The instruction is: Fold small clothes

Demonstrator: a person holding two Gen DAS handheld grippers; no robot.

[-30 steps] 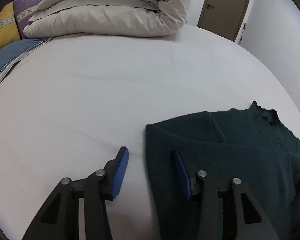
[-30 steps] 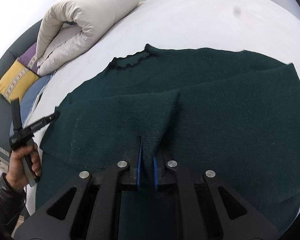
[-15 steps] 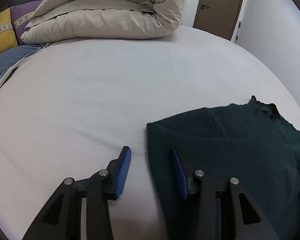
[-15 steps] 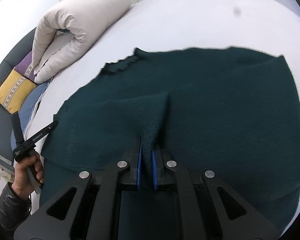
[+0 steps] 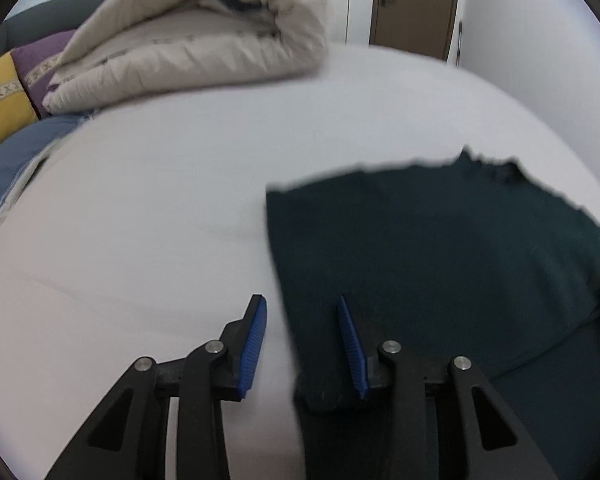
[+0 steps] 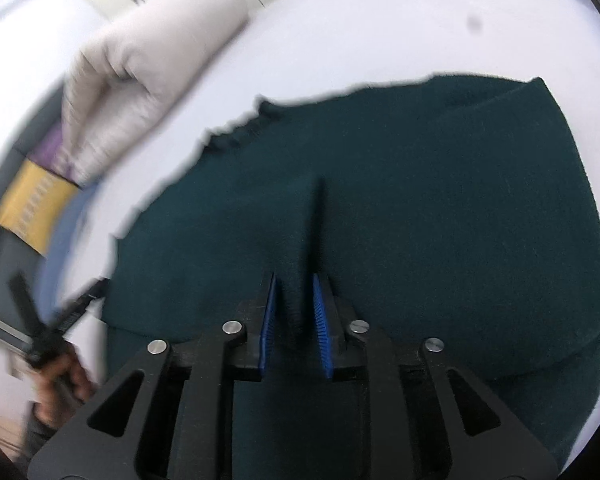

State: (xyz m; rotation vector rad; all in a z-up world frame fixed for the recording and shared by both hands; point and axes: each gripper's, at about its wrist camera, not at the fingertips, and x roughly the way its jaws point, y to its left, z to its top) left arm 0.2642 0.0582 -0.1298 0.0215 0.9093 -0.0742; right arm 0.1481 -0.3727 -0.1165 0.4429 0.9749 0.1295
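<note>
Across the white bed sheet (image 5: 180, 200), spread flat: a dark green sweater (image 5: 440, 260), scalloped neckline (image 5: 496, 168) toward the far side, one straight edge running down toward the left wrist camera; blurred in both views.

Over that edge, hovering: the left gripper (image 5: 300, 304), pointing down at a slant; moderately wide, having just been closing; left blue pad (image 5: 254, 340) above bare sheet, right pad (image 5: 352, 344) above the knit, so the sweater's edge passing beneath the gap between them; nothing pinched, neither pad seen pressing on cloth.

Nearer the middle of the sweater, from the right wrist view: the right gripper (image 6: 294, 280), narrow, having just been opening a little; between its blue pads a raised ridge of the green knit (image 6: 320, 216), standing up as a dark crease that runs away from the fingertips; inner faces of both pads showing, so apparently no longer squeezing the fold, though hard to be sure through the blur.

At the lower left of that same view: a hand (image 6: 64, 380) with a dark sleeve, wrapped around the black handle of the other tool, just beside the sweater's corner.

Beyond the sweater, at the far end of the bed: a rolled beige duvet (image 5: 188, 48); beside it a purple cushion (image 5: 40, 52), a yellow cushion (image 5: 0, 100) and a blue pillow (image 5: 16, 160); farther back, a brown door (image 5: 416, 0).
</note>
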